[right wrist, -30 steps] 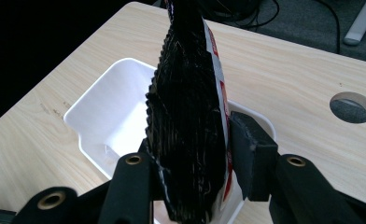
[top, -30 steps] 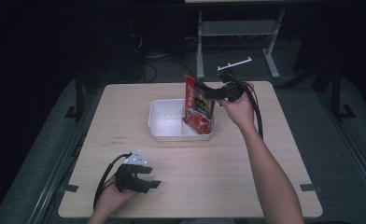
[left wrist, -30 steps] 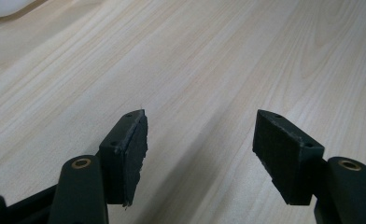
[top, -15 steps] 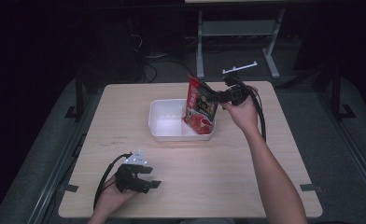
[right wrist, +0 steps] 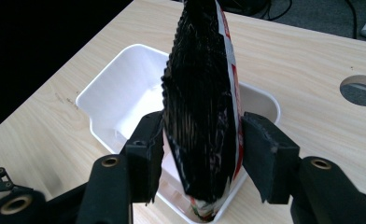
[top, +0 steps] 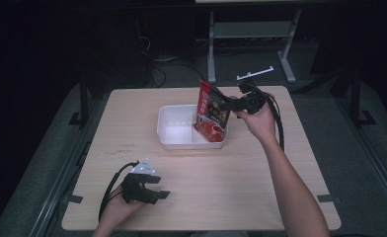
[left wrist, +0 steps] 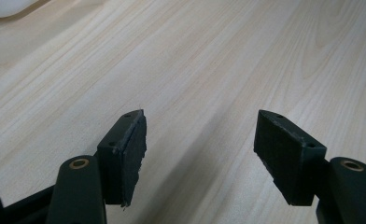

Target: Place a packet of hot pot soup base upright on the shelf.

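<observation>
High view: at the lower left of the frame, the left gripper [top: 152, 190] rests on the wooden table [top: 231, 197] with its jaws wide and nothing between them. Farther up, in the middle, sits a white bin [top: 174, 129]. A red snack bag [top: 212, 111] stands in the bin's right end, leaning a bit. The right gripper [top: 226, 105] is at the bag, and its jaws have just been opening. In the right gripper view the bag [right wrist: 204, 102] is between the pads, with a small gap on the right side, so the grip looks let go. The step seems to be dropping the bag into the bin. Next, the hand likely needs to pull back without tipping the bag. Past the table are a dark floor and a white stand [top: 253, 29].
</observation>
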A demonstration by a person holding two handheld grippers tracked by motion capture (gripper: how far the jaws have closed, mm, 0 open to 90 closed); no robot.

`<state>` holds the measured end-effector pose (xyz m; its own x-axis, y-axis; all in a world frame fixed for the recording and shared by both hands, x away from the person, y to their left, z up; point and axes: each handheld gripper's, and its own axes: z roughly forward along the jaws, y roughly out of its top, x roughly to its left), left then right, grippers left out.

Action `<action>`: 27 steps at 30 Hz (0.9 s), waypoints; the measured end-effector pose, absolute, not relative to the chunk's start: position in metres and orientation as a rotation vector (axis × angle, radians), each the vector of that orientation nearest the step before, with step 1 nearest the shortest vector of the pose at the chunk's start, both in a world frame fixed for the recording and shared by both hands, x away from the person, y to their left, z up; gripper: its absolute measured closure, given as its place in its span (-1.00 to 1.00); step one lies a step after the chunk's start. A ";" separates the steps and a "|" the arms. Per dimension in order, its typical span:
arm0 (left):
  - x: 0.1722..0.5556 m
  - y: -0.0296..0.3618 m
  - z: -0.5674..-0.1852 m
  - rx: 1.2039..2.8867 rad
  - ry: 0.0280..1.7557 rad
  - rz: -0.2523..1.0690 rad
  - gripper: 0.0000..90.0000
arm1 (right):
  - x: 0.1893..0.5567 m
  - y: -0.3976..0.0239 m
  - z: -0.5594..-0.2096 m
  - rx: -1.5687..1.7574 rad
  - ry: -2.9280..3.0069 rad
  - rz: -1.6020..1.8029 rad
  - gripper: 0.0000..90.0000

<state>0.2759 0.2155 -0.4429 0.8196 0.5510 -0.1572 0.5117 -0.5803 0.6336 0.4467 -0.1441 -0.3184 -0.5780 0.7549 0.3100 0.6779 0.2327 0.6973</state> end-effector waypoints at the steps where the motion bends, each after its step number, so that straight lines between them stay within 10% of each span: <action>1: 0.276 0.216 -0.443 2.305 0.776 0.074 -0.25 | 0.447 -0.144 -0.318 1.395 2.393 1.276 0.07; 27: 0.274 0.211 -0.444 2.320 0.764 0.077 -0.28 | 0.415 -0.176 -0.311 1.359 2.401 1.296 -0.03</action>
<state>0.2745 0.2107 -0.4445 0.8257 0.5444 -0.1480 0.5040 -0.5939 0.6271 0.4146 -0.1761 -0.3113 -0.5992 0.7403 0.3047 0.6611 0.2428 0.7099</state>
